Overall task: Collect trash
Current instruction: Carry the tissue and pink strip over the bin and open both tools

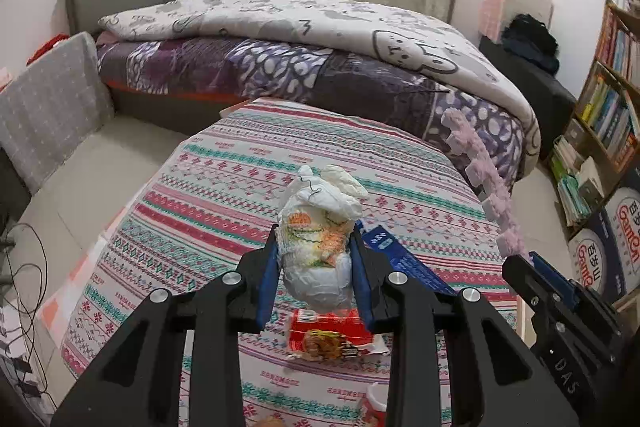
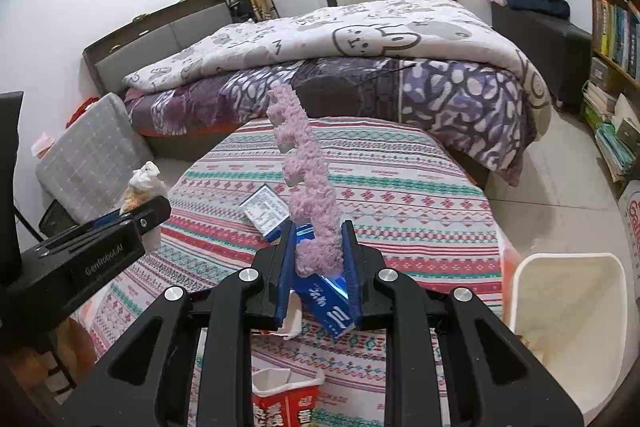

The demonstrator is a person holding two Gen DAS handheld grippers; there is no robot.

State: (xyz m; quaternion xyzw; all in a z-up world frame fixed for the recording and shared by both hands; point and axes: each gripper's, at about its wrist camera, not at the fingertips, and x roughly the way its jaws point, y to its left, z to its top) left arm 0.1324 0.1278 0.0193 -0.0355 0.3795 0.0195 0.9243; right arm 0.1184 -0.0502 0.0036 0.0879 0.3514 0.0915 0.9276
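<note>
left wrist — striped tablecloth [image 1: 248, 163], bed [image 1: 304, 67] behind

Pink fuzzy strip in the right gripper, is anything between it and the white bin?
Nothing visible. The strip hangs from the right gripper, and the bin stands open to its right, past the table edge.

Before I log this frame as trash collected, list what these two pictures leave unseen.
- White bin: right wrist view, contents mostly hidden by its wall; the edge cuts its lower part.
- Red carton: the bottom edge cuts it off.
- Blue box: partly behind the pink fuzzy strip and right gripper.
- Red wrapper: left wrist view, partly behind the white wad in the left gripper.
</note>
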